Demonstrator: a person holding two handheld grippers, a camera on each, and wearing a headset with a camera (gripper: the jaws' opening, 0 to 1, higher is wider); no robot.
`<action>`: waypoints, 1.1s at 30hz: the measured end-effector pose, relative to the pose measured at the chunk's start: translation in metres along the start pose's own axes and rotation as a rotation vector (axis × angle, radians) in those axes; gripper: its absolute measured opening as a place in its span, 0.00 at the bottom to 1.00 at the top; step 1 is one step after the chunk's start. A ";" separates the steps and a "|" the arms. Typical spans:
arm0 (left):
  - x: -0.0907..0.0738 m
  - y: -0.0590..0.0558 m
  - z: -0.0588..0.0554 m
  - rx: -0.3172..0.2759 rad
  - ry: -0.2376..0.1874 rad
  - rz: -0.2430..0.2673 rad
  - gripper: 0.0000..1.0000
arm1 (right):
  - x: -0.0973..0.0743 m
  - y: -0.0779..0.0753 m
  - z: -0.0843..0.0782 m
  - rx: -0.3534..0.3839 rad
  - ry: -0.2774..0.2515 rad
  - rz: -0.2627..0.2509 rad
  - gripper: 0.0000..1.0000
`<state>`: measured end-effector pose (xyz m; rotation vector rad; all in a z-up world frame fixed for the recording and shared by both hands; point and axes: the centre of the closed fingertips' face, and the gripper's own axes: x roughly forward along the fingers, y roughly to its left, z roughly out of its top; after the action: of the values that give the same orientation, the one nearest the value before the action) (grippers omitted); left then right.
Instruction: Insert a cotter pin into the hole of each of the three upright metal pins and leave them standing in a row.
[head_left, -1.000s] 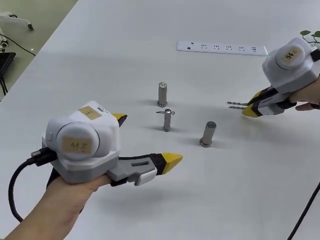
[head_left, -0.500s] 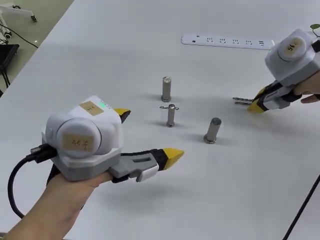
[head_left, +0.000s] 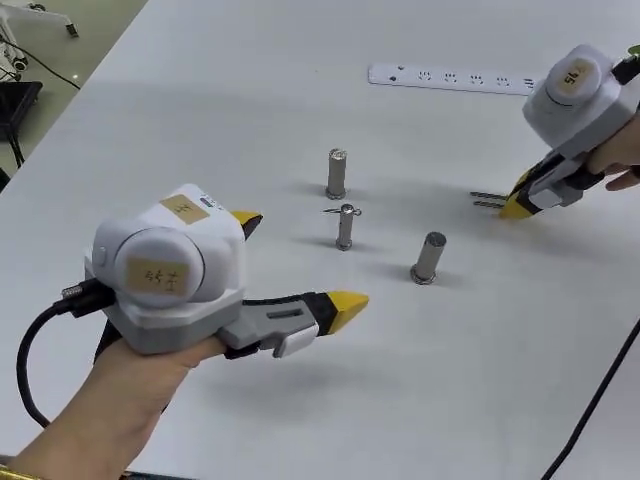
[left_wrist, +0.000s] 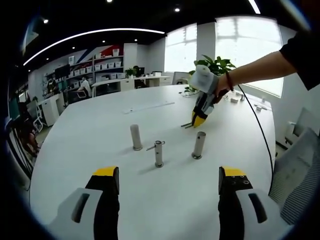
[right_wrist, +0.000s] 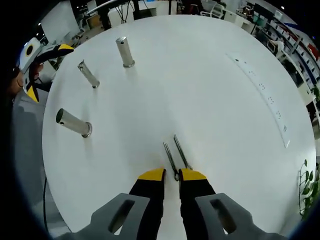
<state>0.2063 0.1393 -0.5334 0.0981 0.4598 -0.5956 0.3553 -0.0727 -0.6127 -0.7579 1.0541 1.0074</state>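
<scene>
The left gripper (head_left: 297, 262) hovers level and close in, jaws spread wide apart. The right gripper (head_left: 515, 208), on an outstretched arm (left_wrist: 255, 67), tilts tip-down, jaws drawn nearly together.

White worktop (head_left: 200, 110), broad and matte. A white power strip (head_left: 450, 79) lies flat toward the far edge, sockets up. Greenish floor (head_left: 90, 30) to the left of the table. Potted plant (left_wrist: 216, 65) at the table's far end, beside big bright windows (left_wrist: 235, 42). Open office beyond: wall shelves (left_wrist: 95, 65) with boxes, more desks. Dark ceiling, round spotlights (left_wrist: 177, 9), one curved light strip (left_wrist: 90, 35).
</scene>
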 end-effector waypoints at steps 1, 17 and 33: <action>0.000 0.000 0.000 0.000 0.001 0.000 0.80 | 0.000 0.001 0.000 -0.005 0.004 0.000 0.04; -0.001 0.002 0.001 -0.001 0.001 0.005 0.79 | -0.001 0.010 -0.001 -0.066 0.069 -0.048 0.00; -0.001 -0.001 0.001 -0.016 0.004 -0.012 0.73 | -0.025 0.021 0.000 -0.047 -0.060 -0.072 0.00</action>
<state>0.2052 0.1384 -0.5317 0.0811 0.4697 -0.6034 0.3320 -0.0720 -0.5897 -0.7937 0.9475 0.9901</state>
